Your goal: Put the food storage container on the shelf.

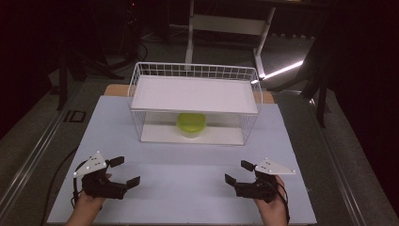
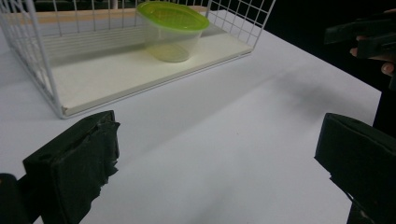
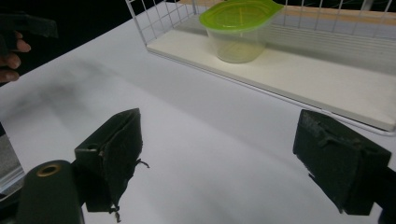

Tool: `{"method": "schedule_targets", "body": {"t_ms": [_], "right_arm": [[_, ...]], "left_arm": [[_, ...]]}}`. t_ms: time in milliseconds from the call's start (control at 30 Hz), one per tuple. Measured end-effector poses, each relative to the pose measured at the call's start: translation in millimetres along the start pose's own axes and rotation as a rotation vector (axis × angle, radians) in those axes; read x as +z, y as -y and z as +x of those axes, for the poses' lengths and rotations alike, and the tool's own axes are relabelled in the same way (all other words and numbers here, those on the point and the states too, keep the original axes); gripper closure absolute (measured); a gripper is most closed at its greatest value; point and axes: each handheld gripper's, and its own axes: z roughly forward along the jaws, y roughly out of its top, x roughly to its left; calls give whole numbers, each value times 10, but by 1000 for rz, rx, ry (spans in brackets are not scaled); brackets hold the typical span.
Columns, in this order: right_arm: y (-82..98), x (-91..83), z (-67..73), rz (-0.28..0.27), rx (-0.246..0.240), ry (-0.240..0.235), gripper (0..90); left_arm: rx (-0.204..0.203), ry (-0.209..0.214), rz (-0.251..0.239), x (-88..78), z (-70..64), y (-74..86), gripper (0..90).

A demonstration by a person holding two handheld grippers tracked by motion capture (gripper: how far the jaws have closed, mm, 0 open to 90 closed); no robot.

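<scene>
There is one table point(image 1: 188, 188) with a white top. On it stands one white wire rack point(image 1: 195, 101). The rack has two shelves, one up high point(image 1: 195, 94) and one down low point(image 1: 164, 133). On the low shelf sits one clear tub point(image 1: 191, 125), and it has one green lid point(image 2: 173, 15).

There are two grippers, the left gripper point(image 1: 128, 171) and the right gripper point(image 1: 238, 172). Each one has two black jaws, so that makes four jaws, and each pair stands wide apart. Each gripper has one grey plate on top, so two plates. Two hands hold them, the left hand point(image 1: 87, 205) and the right hand point(image 1: 273, 207).
</scene>
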Motion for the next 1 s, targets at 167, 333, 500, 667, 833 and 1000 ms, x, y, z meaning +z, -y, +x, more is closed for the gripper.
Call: {"method": "schedule_targets", "body": {"t_ms": [167, 333, 500, 667, 833, 1000], "right_arm": [[55, -63, -49, 8, -5, 11, 156], [113, -113, -95, 10, -2, 24, 156], [158, -134, -138, 4, -7, 14, 155], [199, -132, -200, 3, -29, 33, 156], [242, -119, -228, 9, -59, 34, 156], [263, -85, -224, 12, -60, 23, 155]], "left_arm": [[-15, -18, -10, -58, 38, 65, 4], [-12, -27, -19, -93, 59, 107, 4], [11, -29, -28, -102, 88, 159, 4], [17, -17, -30, -84, 87, 182, 4], [-15, 13, -45, -78, 72, 197, 4], [-31, 26, -44, -57, 45, 213, 4]]}}
